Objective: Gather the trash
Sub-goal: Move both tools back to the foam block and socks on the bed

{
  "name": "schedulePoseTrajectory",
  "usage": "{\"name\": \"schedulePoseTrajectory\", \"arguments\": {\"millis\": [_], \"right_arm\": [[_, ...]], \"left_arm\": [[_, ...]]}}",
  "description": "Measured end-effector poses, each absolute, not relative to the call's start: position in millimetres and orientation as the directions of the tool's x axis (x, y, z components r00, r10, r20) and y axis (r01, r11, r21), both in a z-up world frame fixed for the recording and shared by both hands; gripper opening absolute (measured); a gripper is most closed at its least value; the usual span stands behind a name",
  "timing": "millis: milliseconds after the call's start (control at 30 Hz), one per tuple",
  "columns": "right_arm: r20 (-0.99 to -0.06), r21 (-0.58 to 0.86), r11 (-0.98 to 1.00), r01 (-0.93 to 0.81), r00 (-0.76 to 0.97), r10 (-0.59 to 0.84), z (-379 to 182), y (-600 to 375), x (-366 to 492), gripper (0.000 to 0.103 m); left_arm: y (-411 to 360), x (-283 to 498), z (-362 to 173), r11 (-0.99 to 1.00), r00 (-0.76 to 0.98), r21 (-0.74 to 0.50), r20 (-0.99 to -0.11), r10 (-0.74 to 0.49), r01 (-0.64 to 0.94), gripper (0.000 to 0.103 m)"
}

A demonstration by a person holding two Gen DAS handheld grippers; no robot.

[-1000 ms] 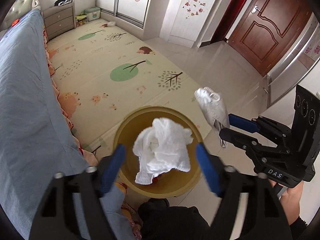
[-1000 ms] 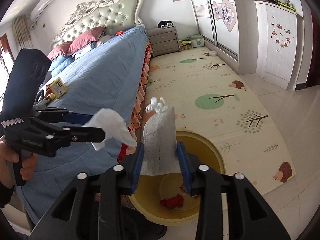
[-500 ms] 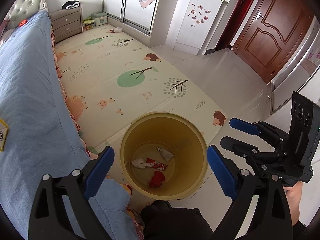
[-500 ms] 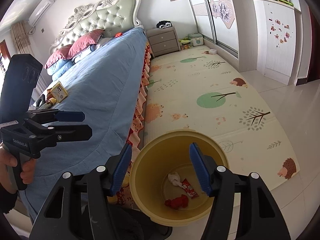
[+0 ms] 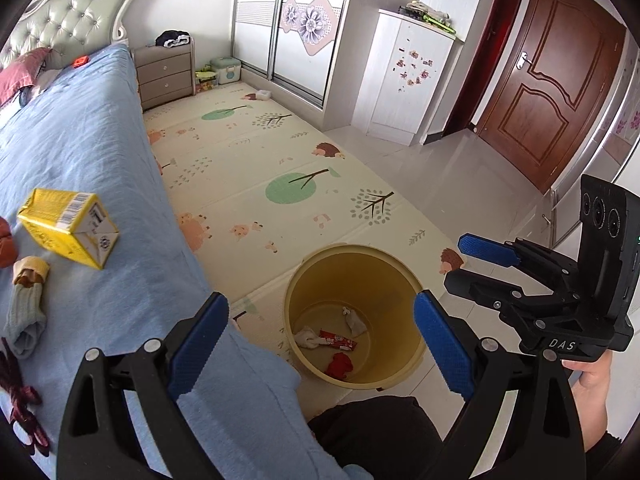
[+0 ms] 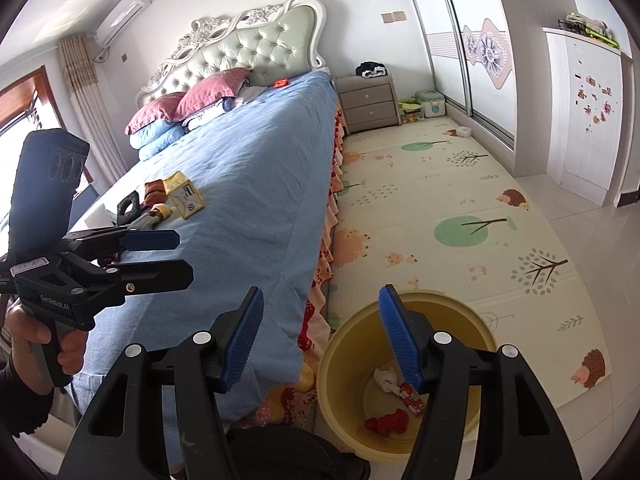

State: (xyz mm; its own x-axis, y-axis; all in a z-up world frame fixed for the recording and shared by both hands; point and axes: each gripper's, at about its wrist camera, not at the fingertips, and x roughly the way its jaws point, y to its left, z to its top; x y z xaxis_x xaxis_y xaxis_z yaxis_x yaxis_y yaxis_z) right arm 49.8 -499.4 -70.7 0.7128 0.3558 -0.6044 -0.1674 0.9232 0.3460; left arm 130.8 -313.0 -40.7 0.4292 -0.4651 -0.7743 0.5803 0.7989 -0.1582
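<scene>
Gaping empty: left gripper (image 5: 320, 334), right gripper (image 6: 320, 336). One yellow bin (image 5: 316, 268) holding two tissues, one red wrapper (image 5: 338, 340).

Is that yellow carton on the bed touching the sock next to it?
Apart. The left wrist view shows a strip of blue bedspread between the yellow carton and the sock.

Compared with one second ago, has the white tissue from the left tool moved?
Yes. The tissue was between the left tool's pads above the bin; now it lies on the bin's bottom.
</scene>
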Motion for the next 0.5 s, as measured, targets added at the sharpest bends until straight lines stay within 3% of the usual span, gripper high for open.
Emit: {"name": "schedulePoseTrajectory", "arguments": {"millis": [500], "right_arm": [[-0.532,0.312,0.842,-0.44,0.653,0.539,-20,-360,63,0.06]], "left_arm": [[-155,103,4,0.927,0.65,-0.097,-0.687,-0.326,0.362,0.095]]}}
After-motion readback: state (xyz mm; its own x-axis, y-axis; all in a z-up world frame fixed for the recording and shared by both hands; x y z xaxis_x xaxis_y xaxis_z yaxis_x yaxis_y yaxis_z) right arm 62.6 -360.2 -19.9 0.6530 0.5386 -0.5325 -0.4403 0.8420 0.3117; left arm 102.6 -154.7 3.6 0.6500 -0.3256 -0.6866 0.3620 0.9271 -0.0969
